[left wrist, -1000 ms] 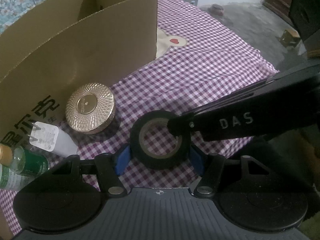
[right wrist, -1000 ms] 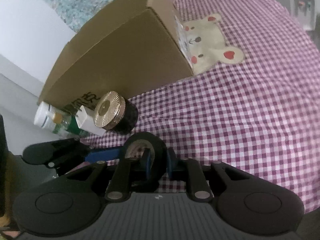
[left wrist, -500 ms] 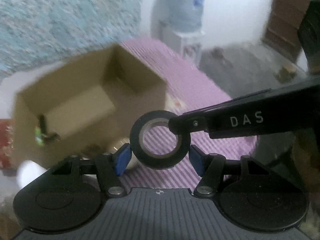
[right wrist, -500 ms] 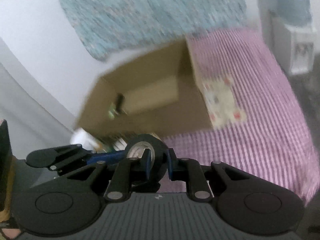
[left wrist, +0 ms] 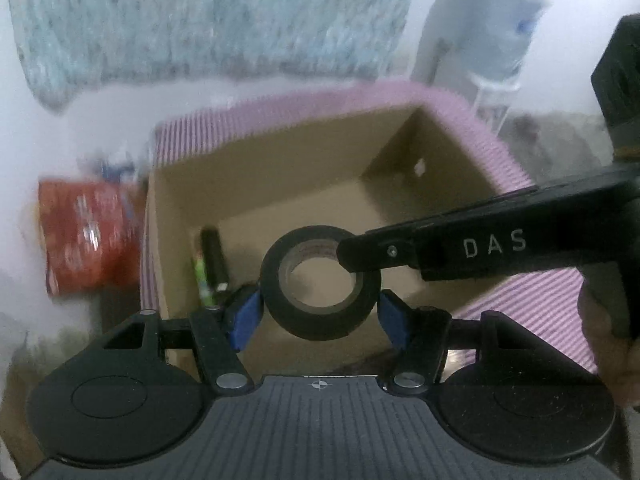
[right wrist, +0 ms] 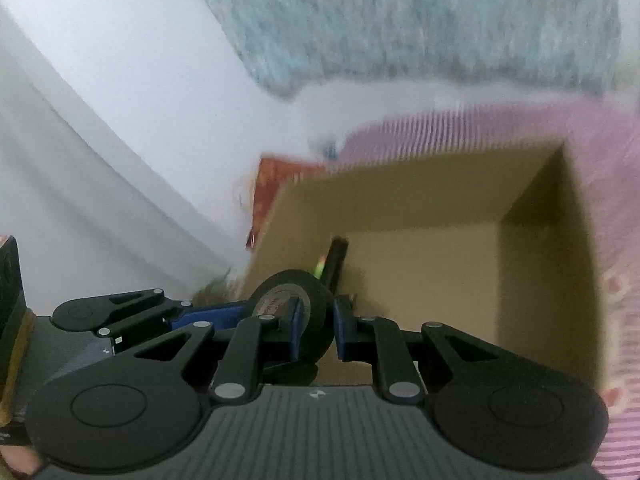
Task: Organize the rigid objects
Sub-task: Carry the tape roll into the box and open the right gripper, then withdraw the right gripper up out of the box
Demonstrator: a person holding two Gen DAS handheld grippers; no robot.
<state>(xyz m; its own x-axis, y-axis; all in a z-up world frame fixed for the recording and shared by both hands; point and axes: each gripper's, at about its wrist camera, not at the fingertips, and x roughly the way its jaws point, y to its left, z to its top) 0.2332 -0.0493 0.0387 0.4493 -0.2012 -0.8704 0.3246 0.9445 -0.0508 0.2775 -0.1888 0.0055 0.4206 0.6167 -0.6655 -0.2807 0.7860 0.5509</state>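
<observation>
Right gripper (right wrist: pixel 314 330): pinching the tape (left wrist: pixel 320 282) wall.
Left gripper (left wrist: pixel 320 316): pads flanking tape; contact unclear.
Box (left wrist: pixel 280 184): open, ahead of both.

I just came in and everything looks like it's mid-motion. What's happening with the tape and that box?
A person is working two handheld grippers together on a roll of black tape. The left gripper clasps the roll by its outer sides, and the right gripper pinches its wall, one finger through the hole. They hold it over an open cardboard box on a checked cloth. A dark, green-marked object already lies inside.
</observation>
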